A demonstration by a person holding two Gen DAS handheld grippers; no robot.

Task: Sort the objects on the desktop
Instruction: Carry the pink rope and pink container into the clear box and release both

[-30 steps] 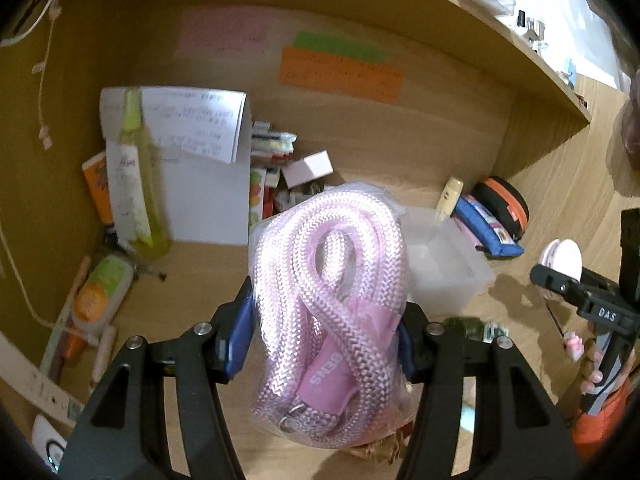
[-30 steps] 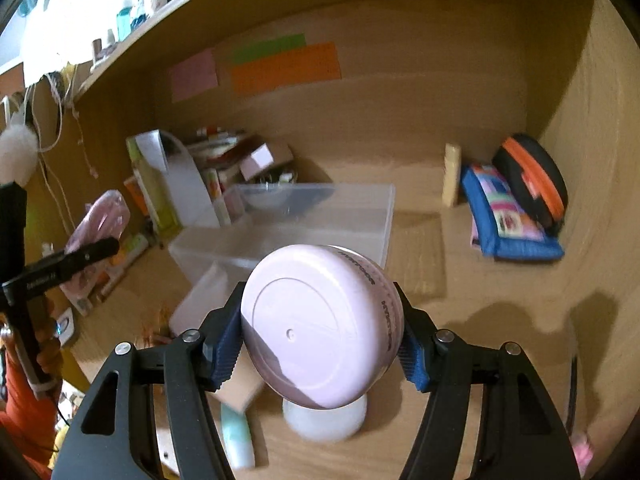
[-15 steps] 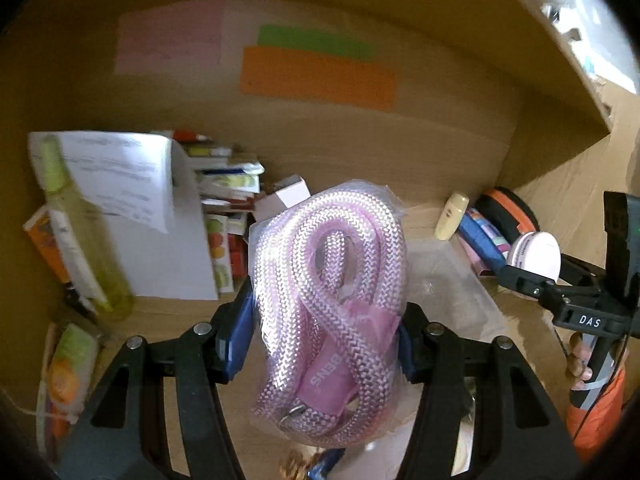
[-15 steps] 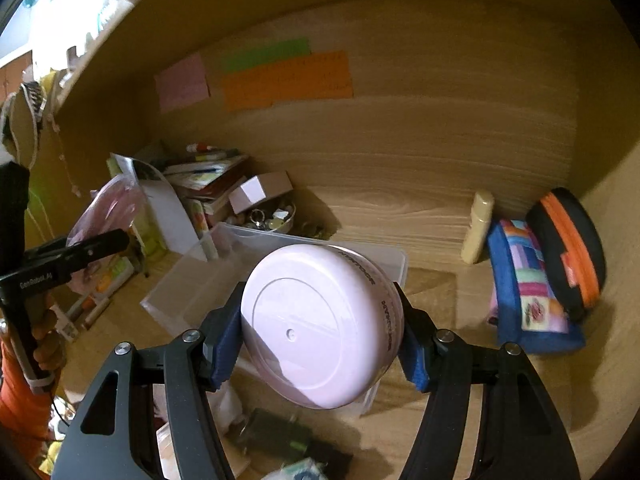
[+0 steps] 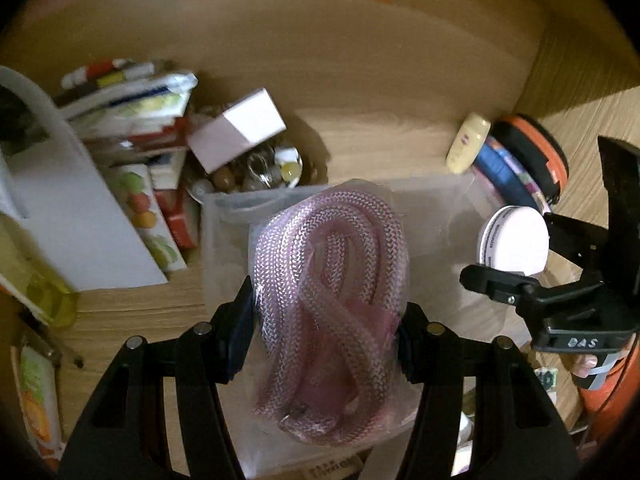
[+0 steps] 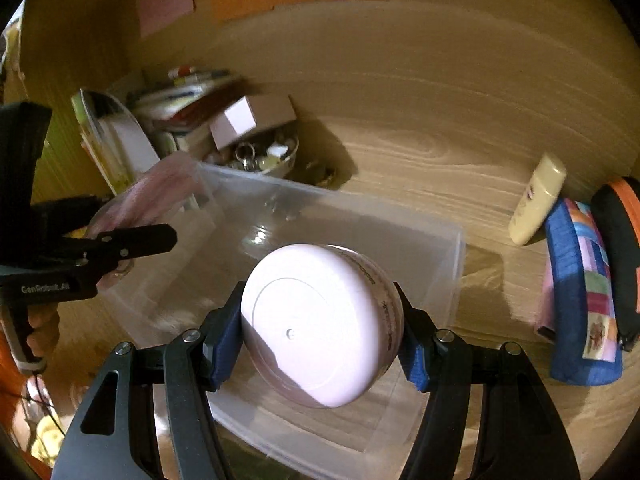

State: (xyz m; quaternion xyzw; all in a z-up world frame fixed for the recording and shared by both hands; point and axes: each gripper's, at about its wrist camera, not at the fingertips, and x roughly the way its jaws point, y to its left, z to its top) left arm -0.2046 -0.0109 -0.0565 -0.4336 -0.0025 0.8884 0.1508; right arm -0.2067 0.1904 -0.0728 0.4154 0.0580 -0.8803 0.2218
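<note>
two grippers over one clear plastic bin (image 6: 448, 248) on the desk (image 6: 460, 152): the left gripper (image 5: 326, 314) is clamped on one bagged pink rope (image 5: 332, 280), the right gripper (image 6: 320, 328) on one pale pink jar (image 6: 316, 320); behind sits one small box (image 5: 236, 128), perhaps resting on a bowl

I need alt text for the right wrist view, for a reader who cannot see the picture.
The right tongs grip a round pale pink jar above an empty clear plastic bin on a wooden desk. At left, the left tongs hold a bagged pink rope near the bin's edge.
</note>
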